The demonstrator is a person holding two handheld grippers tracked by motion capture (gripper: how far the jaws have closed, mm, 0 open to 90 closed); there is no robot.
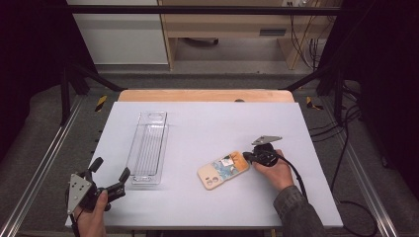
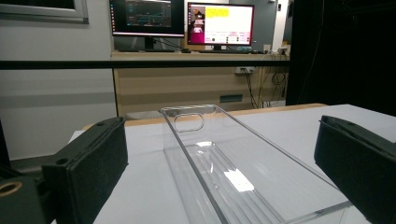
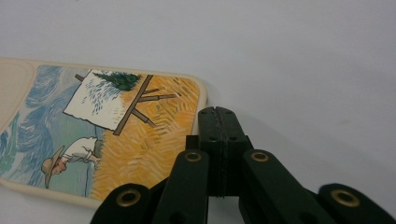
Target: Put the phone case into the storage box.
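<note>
Phone case point(image 1: 223, 170) lying flat mid-table, nearer right edge, not yet lifted. Right gripper point(image 3: 218, 113) jaws pressed closed, empty, tips sitting at case's short end. Left gripper point(image 1: 109, 170) idling wide open near front-left corner, facing clear plastic tray point(image 1: 147, 148). Tray empty; placing likely remaining.

A white table point(image 1: 197, 123) with a wooden far edge point(image 1: 205, 95) stands inside a black metal frame point(image 1: 197, 9). Beyond it are a pale wooden desk point(image 2: 187, 84) carrying two lit monitors point(image 2: 220, 23), their screens too small to read, and cables point(image 1: 309, 44) hanging at the right.
</note>
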